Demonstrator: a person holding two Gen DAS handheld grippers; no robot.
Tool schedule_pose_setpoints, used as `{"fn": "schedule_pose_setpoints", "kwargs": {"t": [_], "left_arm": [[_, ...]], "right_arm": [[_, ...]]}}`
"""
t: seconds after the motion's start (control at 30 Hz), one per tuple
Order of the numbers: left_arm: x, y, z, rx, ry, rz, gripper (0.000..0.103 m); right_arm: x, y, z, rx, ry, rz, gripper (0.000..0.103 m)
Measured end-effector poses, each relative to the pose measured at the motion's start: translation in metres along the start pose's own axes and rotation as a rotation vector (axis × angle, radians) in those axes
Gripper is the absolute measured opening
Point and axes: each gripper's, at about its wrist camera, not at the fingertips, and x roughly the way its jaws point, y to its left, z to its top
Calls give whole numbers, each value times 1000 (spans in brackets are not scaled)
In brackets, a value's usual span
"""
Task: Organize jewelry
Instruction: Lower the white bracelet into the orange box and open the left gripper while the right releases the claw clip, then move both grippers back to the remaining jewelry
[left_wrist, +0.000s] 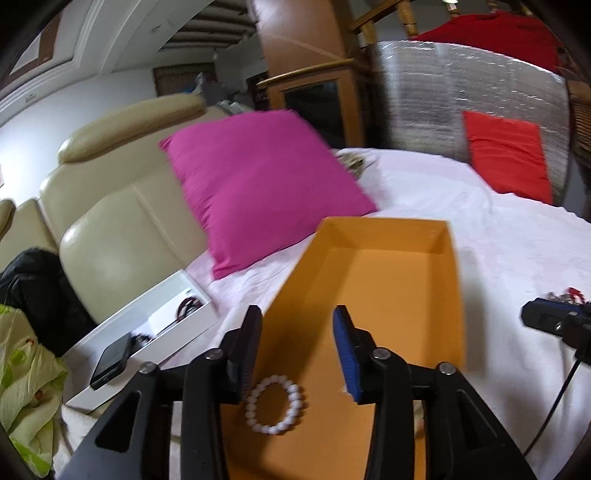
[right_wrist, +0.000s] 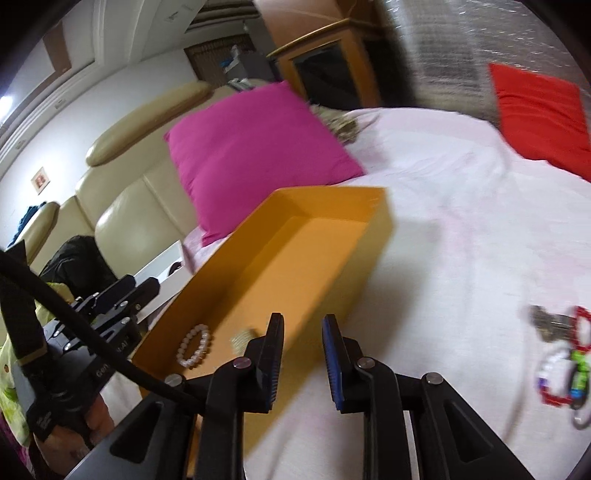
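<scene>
Looking along left claw: the left claw hangs over the near end of the orange box, its jaws spread with nothing between them.
Bracelet: a white bead bracelet lies flat on the box floor, just below the left finger, not gripped.
Box: open, long, resting on the white sheet of a bed; its far end is bare.
Pillows: a pink pillow lies beyond the box's far left corner; a red pillow leans at the far right.
Left side: a cream headboard, and a white tray with a dark phone on its edge.
Right edge: the right claw shows only in part, with blurred jewelry just behind it.

Looking along right claw: the right claw hangs over the sheet just beside the box's right wall, jaws a little apart and holding nothing.
Bracelet in box: the bracelet lies at the near end; a blurred pale piece lies just beside it.
Loose jewelry: a red bead string and other mixed, blurred pieces lie on the sheet at the right, well apart from the box.
Left claw: seen from the side at the left, by the box's left wall; a black cable runs across it.
Pillows again: pink beyond the box, red at far right.
</scene>
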Motion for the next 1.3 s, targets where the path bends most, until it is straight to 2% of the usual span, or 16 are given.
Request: {"fn": "schedule_pose_setpoints", "kwargs": {"t": [0.07,0.3,0.47,0.57,0.77,0.87,1.07,1.13,1.3], "left_arm": [[-8,-16,3,24,-28,-30,53],[-25,-82,8,127,-55,-158,54],[-31,-136,6,211,-37,-285,55],[-33,-167,3,246,-2,-363,58],[-33,-217,0,291,63,-492,58],[-35,-240,-5,326,87,-531,58],[-27,-273,-13,369,141,-569,58],[-23,-275,-13,361,159,-576,58],[-15,-276,-12,352,179,-572,58]], "right_arm": [[-20,-23,-4,28,-21,-34,24],[-91,-112,-24,166,-73,-174,24],[-135,-166,-38,268,-100,-228,24],[-151,-196,-49,354,-116,-228,24],[-156,-226,-68,419,-61,-215,24],[-162,-241,-77,455,-51,-203,24],[-156,-259,-88,507,-20,-163,24],[-150,-260,-88,510,-10,-143,24],[-130,-261,-83,495,20,-161,24]]}}
